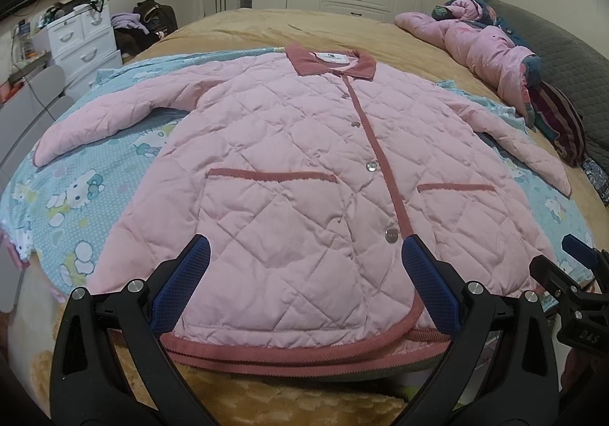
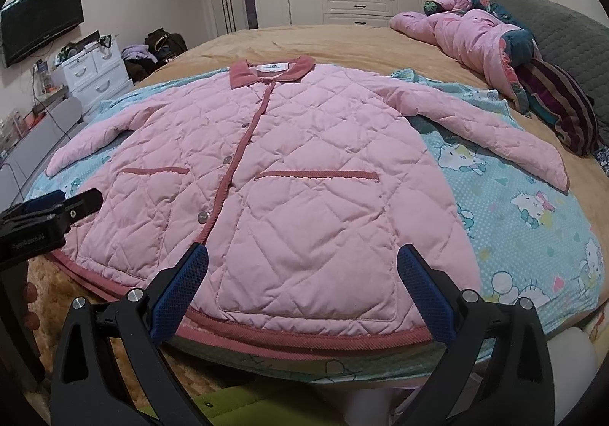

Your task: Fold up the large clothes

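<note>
Lying flat, front up and buttoned, pink quilted jacket point(image 1: 289, 167) spread on cartoon-print sheet point(image 1: 76, 193) over bed point(image 1: 304, 26), sleeves out to both sides. Left gripper point(image 1: 304, 289) jaws wide apart, empty, poised at the hem. Right gripper point(image 2: 302, 289) likewise wide, empty, at the hem's other half.

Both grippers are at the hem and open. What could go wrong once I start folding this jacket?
The pink quilted jacket lies on a loose cartoon-print sheet; the left gripper or right gripper might pinch the sheet along with the hem. Both sleeves lie spread wide, so they may drag or bunch. The padding is thick, so folds may spring open.
</note>
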{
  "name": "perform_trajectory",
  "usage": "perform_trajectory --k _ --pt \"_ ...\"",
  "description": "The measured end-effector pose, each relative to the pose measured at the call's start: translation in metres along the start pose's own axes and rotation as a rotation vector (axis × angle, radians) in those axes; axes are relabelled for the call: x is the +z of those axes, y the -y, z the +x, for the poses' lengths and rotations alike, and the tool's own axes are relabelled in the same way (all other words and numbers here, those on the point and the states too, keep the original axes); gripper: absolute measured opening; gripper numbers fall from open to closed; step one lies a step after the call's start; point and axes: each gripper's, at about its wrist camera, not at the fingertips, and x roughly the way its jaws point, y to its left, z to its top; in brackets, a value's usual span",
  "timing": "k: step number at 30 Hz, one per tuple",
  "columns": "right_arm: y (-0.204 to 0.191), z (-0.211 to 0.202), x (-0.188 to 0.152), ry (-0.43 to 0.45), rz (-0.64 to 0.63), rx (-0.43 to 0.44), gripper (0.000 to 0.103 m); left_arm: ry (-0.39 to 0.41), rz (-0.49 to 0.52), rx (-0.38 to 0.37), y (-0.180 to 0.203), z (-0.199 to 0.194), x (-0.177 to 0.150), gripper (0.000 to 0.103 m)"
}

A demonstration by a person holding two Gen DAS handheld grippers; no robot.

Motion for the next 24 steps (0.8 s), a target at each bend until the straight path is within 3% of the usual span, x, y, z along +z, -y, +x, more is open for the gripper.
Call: perform_trajectory --k 13,24 --pt "0.000 0.017 0.052 0.048 -0.010 0.060 0.099 0.003 0.029 0.005 0.019 0.019 0.047 0.095" --pt "0.014 0.043 0.092 0.064 0.024 0.088 0.099 0.012 0.016 -0.034 0.026 0.033 0.090 0.095"
